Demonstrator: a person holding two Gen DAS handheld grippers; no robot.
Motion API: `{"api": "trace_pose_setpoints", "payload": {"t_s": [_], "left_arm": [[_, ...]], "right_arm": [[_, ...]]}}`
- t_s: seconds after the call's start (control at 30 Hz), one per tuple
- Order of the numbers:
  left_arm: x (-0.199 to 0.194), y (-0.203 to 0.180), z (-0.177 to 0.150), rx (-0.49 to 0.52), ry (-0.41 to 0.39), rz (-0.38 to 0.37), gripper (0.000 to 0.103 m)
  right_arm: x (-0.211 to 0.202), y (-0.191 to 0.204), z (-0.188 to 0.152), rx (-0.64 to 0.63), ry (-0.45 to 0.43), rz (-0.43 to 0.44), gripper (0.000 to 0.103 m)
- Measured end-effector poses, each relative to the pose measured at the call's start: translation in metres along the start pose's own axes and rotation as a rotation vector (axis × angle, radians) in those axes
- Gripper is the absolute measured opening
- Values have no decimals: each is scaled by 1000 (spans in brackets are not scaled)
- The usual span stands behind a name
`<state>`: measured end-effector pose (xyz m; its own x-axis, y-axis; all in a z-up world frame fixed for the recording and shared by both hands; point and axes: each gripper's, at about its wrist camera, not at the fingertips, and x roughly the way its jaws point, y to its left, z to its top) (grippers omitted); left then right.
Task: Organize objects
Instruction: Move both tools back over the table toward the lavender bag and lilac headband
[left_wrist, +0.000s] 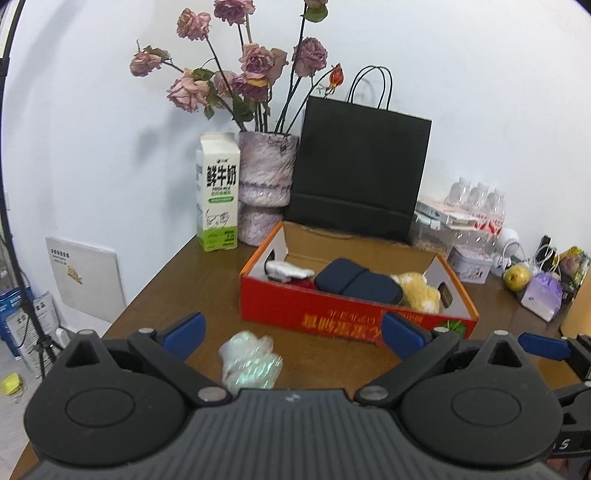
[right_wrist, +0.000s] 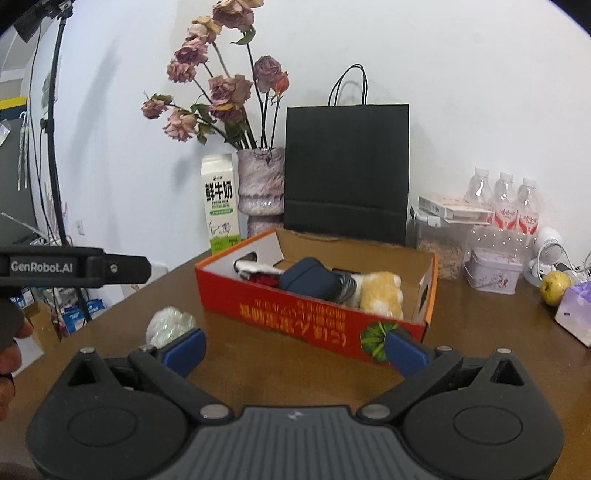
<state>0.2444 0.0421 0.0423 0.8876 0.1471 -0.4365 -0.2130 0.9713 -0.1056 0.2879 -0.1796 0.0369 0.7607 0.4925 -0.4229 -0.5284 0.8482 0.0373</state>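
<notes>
1. Left wrist view, closest in: my left gripper (left_wrist: 293, 334) is spread wide with nothing in it, and the crinkly iridescent bundle (left_wrist: 251, 363) lies on the table right between its blue fingers (left_wrist: 186, 332). That's the last loose thing, so I'd guess I'm lined up to grab it.
2. My right gripper (right_wrist: 295, 349) is also wide open and empty, hovering over bare table. The bundle sits just off its left finger, so it's probably only standing by.
3. Next out is the red cardboard box (left_wrist: 332, 314), angled on the table with its print upside down to me. Inside are a navy pouch (left_wrist: 356, 282), a yellow plush thing (left_wrist: 421, 293) and something white and fluffy (left_wrist: 286, 271). It looks like the collection bin, so most of the sorting seems done.
4. The brown wooden table (left_wrist: 207, 273) is glossy and clear around the box.
5. Along the white wall: milk carton (left_wrist: 218, 195), vase of dried roses (left_wrist: 267, 184), black paper bag (left_wrist: 362, 173), water bottles (right_wrist: 504, 203), a tin (right_wrist: 493, 271) and a yellowish fruit (right_wrist: 554, 288). They look parked, not part of my job.
</notes>
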Motion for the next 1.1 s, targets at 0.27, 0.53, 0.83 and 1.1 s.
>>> {"api": "trace_pose_setpoints", "payload": {"t_s": [0.27, 0.53, 0.83, 1.1], "left_arm": [[-16, 7, -30, 5, 57, 27, 103], [-22, 10, -65, 19, 143, 51, 103], [-13, 18, -102, 30, 266, 70, 103], [6, 11, -112, 31, 319, 67, 103]], "right_arm": [[-21, 3, -27, -30, 44, 0, 103], [-36, -1, -56, -37, 96, -14, 103], [-45, -20, -85, -22, 146, -39, 103], [-35, -28, -95, 21, 159, -26, 103]]}}
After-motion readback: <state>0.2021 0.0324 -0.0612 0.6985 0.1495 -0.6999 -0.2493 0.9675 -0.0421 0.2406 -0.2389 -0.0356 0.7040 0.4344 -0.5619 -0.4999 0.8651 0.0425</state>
